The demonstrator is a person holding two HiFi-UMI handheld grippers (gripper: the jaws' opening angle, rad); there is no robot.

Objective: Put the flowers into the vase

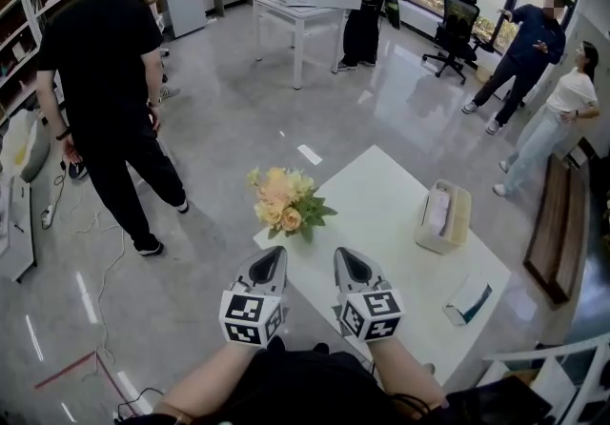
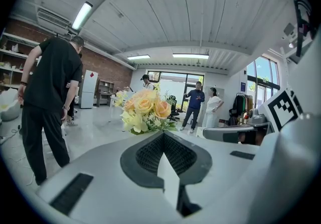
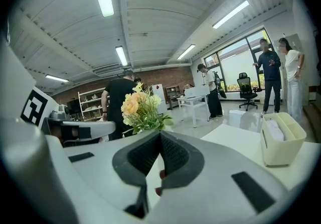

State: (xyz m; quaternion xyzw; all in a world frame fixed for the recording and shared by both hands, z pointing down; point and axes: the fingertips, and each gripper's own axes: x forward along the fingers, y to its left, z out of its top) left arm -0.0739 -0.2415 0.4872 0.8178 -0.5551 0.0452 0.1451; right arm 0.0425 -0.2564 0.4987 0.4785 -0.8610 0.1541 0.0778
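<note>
A bouquet of peach and pale yellow flowers [image 1: 283, 202] with green leaves stands upright at the far left edge of the white table [image 1: 391, 194]. No vase shows beneath the blooms in any view. My left gripper [image 1: 270, 253] and right gripper [image 1: 345, 255] rest side by side on the table just short of the bouquet, both pointing at it. The left gripper [image 2: 163, 135] is shut, its pads meeting, with the flowers [image 2: 145, 110] straight ahead. In the right gripper view my right gripper [image 3: 160, 135] is shut too, holding nothing, and the flowers [image 3: 138, 107] stand slightly left of it.
A beige tissue box [image 1: 443, 215] sits on the table's right side, with a small white and teal box [image 1: 469, 299] nearer me. A person in black [image 1: 110, 99] stands on the floor to the left. More people, a white desk [image 1: 295, 18] and an office chair [image 1: 456, 28] are farther back.
</note>
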